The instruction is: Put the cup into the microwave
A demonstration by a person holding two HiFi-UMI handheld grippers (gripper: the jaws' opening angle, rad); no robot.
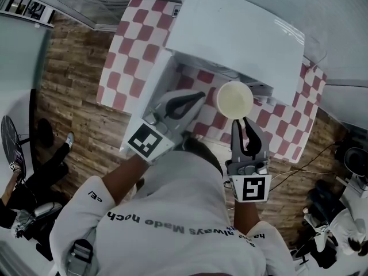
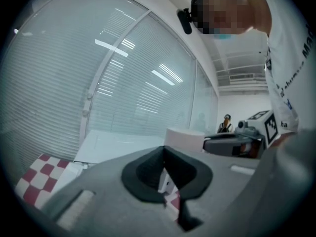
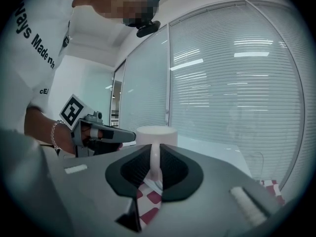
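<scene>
Cup point(image 1: 234, 99): upright and carried clear of the cloth point(image 1: 123, 68), just in front of the microwave point(image 1: 236, 33) – not yet inside.
Right gripper point(image 1: 242, 128): jaws clenched on the handle point(image 3: 154, 158), with the cup body standing beyond the fingertips; judged a grip chosen so that the mouth stayed level and the body could go into the cavity first.
Left gripper point(image 1: 195, 98): jaws closed together with nothing between them; only a sliver of checked cloth showed through the gap.
Left gripper, placing: low beside the door point(image 1: 146, 105), to the left of the cup; judged to be held out of the cup's way, perhaps steadying the door, though contact could not be made out.
Door: swung open toward the person at the microwave's left, leaving the front free.
Microwave: white, set on the red-and-white checked cloth.
Writing, shirt point(image 1: 172, 211): "always Made" legible – the remaining words cut off.
Writing, cubes point(image 1: 253, 188): black-and-white square markers only, no text.
Brands: none readable on the microwave or cup.
</scene>
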